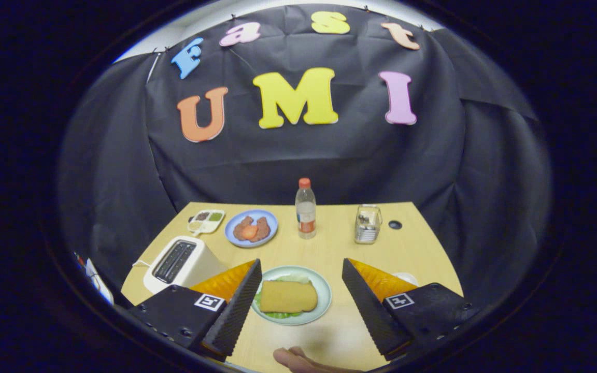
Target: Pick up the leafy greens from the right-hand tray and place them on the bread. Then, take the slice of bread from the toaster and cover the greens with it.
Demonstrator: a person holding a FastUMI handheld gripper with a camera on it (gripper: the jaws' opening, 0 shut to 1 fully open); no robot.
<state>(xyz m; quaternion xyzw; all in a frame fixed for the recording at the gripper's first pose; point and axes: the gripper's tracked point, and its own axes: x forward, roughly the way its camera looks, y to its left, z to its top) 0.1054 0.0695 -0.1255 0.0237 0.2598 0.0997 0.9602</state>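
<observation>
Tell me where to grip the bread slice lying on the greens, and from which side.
Judging by its pose, come down from above. The bread slice lies flat over the greens on the plate, longer side to side. The gripper is open, fingers straddling the plate, so pinch across the short near and far edges.

On the table stand one toaster (176, 263), one water bottle (306, 209), one glass jar (367, 224), two plates (one green (323, 295), one blue (271, 221)), one slice of bread (288, 296), and one small divided tray (206, 221).

A light wooden table (340, 217) stands against draped black cloth wall (298, 155), a white strip showing above.
</observation>
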